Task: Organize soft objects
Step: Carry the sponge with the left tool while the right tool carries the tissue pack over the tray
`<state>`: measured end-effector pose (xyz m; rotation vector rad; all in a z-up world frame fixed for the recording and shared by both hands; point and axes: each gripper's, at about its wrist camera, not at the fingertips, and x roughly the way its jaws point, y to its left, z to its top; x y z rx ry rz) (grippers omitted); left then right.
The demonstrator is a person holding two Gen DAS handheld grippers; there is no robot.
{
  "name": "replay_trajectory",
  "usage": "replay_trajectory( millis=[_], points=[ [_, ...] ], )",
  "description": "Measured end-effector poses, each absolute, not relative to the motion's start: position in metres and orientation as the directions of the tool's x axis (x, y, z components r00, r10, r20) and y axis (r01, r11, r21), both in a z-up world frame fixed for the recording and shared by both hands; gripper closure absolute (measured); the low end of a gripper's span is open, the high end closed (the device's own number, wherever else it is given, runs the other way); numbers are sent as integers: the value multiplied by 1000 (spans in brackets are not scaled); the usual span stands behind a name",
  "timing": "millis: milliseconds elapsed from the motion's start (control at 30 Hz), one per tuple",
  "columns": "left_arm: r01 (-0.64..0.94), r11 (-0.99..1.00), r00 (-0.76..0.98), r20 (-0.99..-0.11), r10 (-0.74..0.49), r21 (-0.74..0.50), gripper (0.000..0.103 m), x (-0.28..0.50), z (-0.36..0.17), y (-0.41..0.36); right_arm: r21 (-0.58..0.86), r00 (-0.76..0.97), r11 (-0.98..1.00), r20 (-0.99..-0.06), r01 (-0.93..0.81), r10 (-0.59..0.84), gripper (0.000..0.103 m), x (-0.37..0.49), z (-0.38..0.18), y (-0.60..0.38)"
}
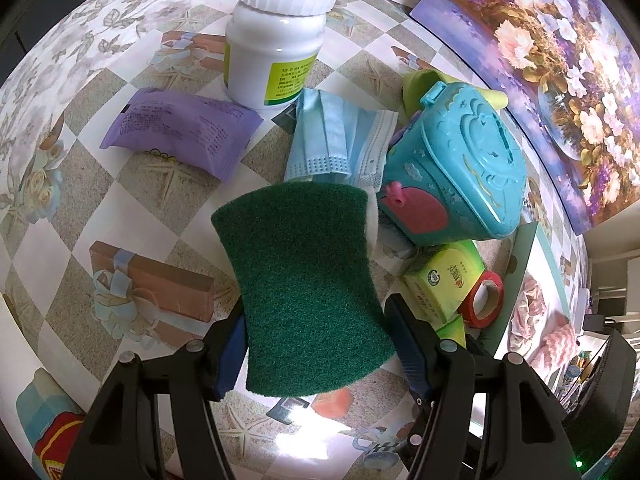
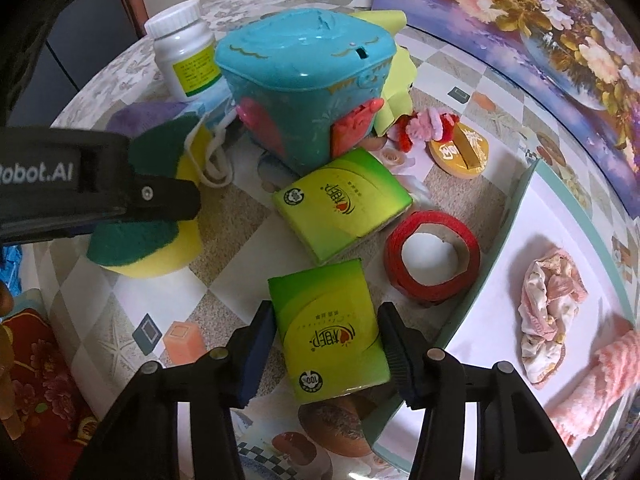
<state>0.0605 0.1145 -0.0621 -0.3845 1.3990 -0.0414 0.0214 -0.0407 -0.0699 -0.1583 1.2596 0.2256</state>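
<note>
A green scouring sponge (image 1: 300,272) with a yellow foam side (image 2: 160,264) hangs between the blue pads of my left gripper (image 1: 316,312), which is shut on it above the table. In the right wrist view that gripper's black finger (image 2: 160,196) crosses the sponge at the left. My right gripper (image 2: 326,312) is shut on a green tissue pack (image 2: 328,332), both pads touching its long sides. A second tissue pack (image 2: 340,200) lies just beyond. A blue face mask (image 1: 340,136) and a purple soft pack (image 1: 180,128) lie beyond the sponge.
A white mat (image 2: 520,232) at the right bears a crumpled pink cloth (image 2: 548,300) and a pink towel (image 2: 600,380). A teal toy box (image 1: 452,168), white bottle (image 1: 276,40), red tape roll (image 2: 432,256), yellow-green cloth (image 2: 396,92) and pink fuzzy flower (image 2: 428,124) crowd the table.
</note>
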Motion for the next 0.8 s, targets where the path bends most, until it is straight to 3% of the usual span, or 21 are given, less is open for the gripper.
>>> replay_trajectory(
  millis=[467,800],
  points=[
    [-204,935,291,-930,-224,-289,36,58,-31,114,111,446,988,-883,-107,147,48,15,-6,-78],
    [-163,952,445,-881,-162,-257,36,47,12,109,58,498,995,-867,86,7,48,8,14,-135]
  ],
)
